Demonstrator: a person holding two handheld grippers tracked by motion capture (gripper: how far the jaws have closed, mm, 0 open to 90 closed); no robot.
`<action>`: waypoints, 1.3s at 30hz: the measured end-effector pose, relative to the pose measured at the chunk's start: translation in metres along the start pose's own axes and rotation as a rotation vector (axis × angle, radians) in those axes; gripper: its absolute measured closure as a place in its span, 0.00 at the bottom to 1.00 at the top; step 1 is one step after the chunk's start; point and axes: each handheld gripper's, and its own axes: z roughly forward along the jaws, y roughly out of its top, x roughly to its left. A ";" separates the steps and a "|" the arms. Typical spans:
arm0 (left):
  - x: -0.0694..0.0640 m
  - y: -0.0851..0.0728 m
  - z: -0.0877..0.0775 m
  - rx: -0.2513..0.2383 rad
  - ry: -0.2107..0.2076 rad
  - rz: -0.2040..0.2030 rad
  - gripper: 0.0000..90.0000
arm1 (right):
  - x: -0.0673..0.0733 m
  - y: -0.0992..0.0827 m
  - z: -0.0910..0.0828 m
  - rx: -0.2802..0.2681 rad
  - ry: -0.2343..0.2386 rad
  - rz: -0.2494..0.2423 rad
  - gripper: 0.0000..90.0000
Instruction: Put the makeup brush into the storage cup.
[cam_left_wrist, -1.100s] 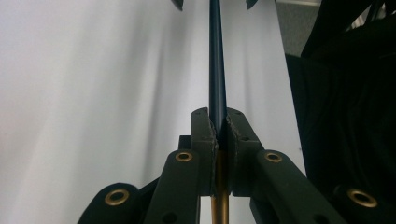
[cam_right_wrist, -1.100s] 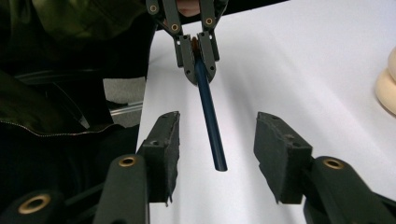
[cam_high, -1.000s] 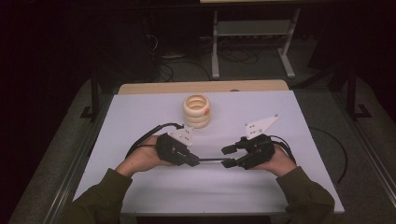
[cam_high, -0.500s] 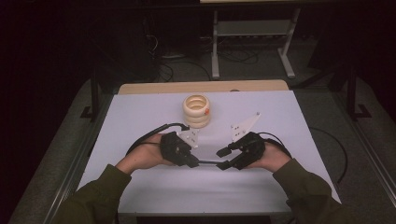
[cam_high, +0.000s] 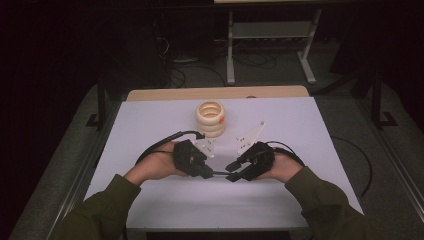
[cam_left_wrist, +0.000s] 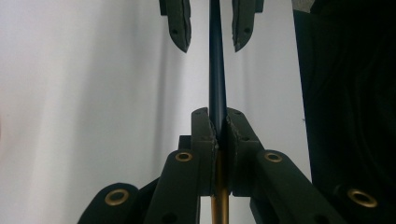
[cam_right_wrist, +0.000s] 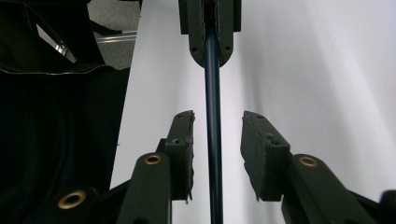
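A thin dark blue rod (cam_left_wrist: 216, 70) with a gold end runs level between my two grippers over the white table (cam_high: 300, 130). My left gripper (cam_left_wrist: 217, 121) is shut on the rod, its pads tight on the shaft just ahead of the gold part. My right gripper (cam_right_wrist: 217, 126) faces it from the other side, and the rod (cam_right_wrist: 212, 84) passes between its pads with a gap on each side. Its jaws have just been closing in on the rod. In the high view the left gripper (cam_high: 207, 173) and right gripper (cam_high: 232, 172) meet near the table's middle.
A stack of cream rings (cam_high: 210, 118) with an orange mark stands behind the grippers, toward the table's far edge. Cables trail from both grippers across the table. Dark floor and a metal stand lie beyond the far edge.
My right hand has shifted left toward the left gripper, and its jaws have narrowed around the rod. The left hand has stayed put.
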 end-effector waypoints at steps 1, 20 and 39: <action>0.000 0.000 0.000 0.000 0.000 0.000 0.93 | 0.000 0.000 0.000 0.000 0.000 0.000 0.72; 0.001 0.002 0.005 0.015 -0.005 0.000 0.93 | -0.001 0.001 0.007 0.038 0.026 -0.010 0.92; 0.002 -0.002 0.004 -0.051 -0.025 -0.010 0.86 | -0.002 0.000 0.006 0.036 0.029 -0.014 0.93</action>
